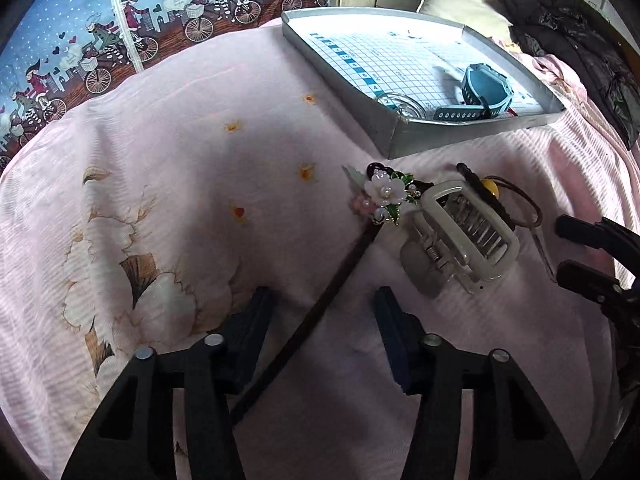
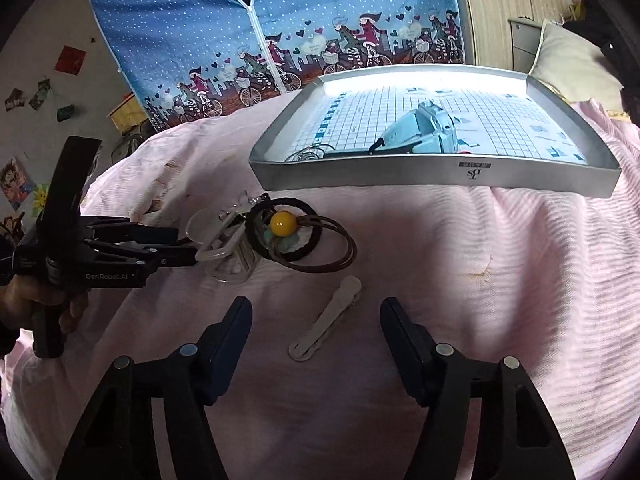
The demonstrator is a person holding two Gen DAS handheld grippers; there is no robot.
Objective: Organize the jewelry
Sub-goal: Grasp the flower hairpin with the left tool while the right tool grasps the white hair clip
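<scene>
On the pink blanket lies a dark hair stick [image 1: 320, 308] with a pearl flower head [image 1: 382, 194]. Its shaft runs between the fingers of my open left gripper [image 1: 324, 312], and neither pad touches it. A white claw clip [image 1: 460, 236] lies just right of the flower, with a yellow-bead hair tie [image 1: 490, 190] behind it. In the right wrist view a flat white hair clip [image 2: 326, 318] lies between the spread fingers of my open right gripper [image 2: 316, 320]. The grey tray [image 2: 400, 176] holds a blue watch [image 2: 424, 132] and a clear bangle [image 2: 308, 154].
The left gripper [image 2: 186, 246], held by a hand [image 2: 44, 300], reaches in beside the claw clip [image 2: 224, 248] and hair ties [image 2: 316, 248]. The right gripper [image 1: 560, 248] shows at the right edge. Behind the bed hang a blue printed curtain [image 2: 280, 20], a pillow [image 2: 572, 64] and dark clothing [image 1: 580, 40].
</scene>
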